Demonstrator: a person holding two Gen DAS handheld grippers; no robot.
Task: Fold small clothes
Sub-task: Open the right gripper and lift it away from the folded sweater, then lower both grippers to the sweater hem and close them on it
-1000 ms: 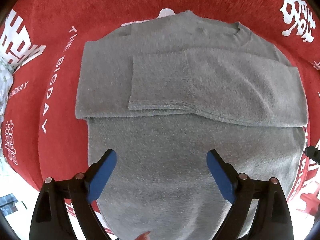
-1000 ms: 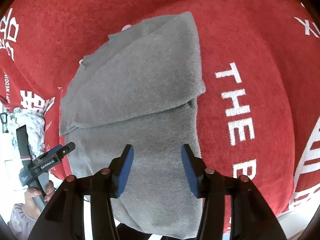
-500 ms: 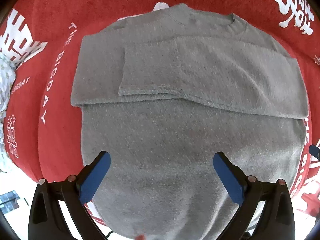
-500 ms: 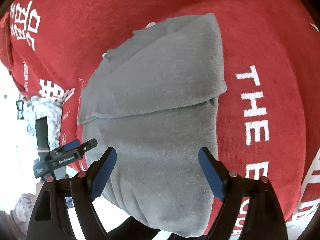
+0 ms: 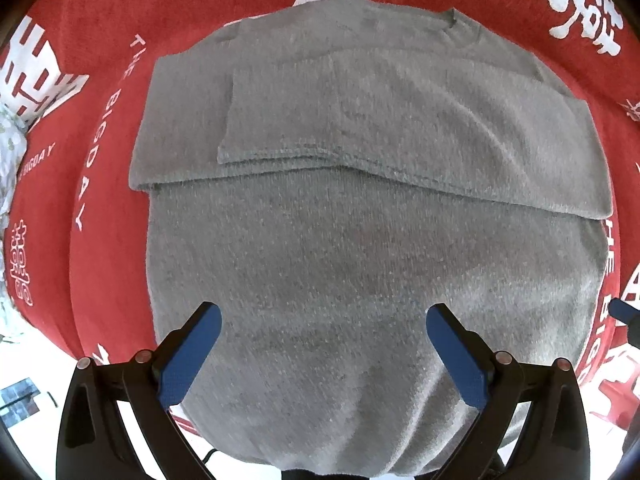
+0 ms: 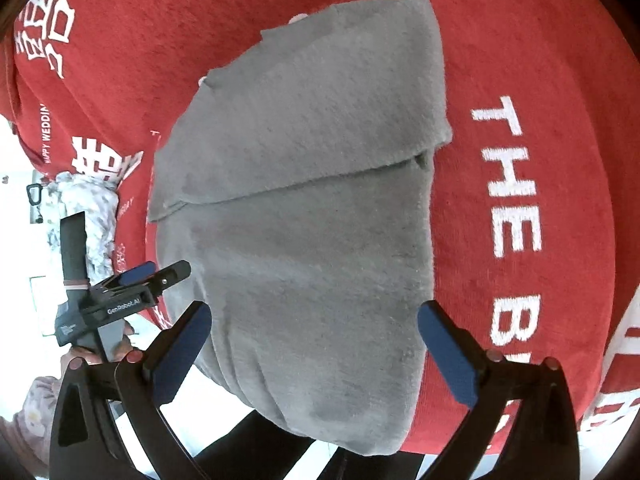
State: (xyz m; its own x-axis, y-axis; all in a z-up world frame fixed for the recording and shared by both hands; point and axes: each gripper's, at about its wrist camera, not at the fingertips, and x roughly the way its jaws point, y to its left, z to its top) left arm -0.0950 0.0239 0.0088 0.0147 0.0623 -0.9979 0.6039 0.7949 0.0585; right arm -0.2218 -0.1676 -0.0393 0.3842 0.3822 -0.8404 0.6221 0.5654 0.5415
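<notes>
Grey sweater (image 5: 360, 272): lies flat on the red cloth (image 5: 100, 60) with white lettering, neck at the far end, both sleeves (image 5: 400, 128) folded across the chest, hem hanging over the near table edge toward the person.
Left gripper (image 5: 320, 344): jaws wide apart, holding nothing, hovering above the lower body of the sweater; in the right wrist view it (image 6: 132, 296) sits off the sweater's left edge.
Right gripper (image 6: 312, 340): jaws wide apart, empty, poised over the hem end near the sweater's right side.
Step in hand: likely taking the two hem corners to fold the lower half up over the sleeves.
Doing it well: move each gripper out to its own hem corner, pinch through both layers of knit, lift both sides level, carry the hem to the shoulder line and lay it down without dragging the folded sleeves out of place.
Risk: soft, thick knit may slip out of a shallow pinch, or only the top layer may be caught.
Change since a second ago: right jaws were much narrower and have spread wide; left jaws have also opened further, and both cameras sit lower and closer to the hem; the sweater itself has not shifted.
Other: a pale patterned garment (image 6: 92, 200) lies at the far left edge.
</notes>
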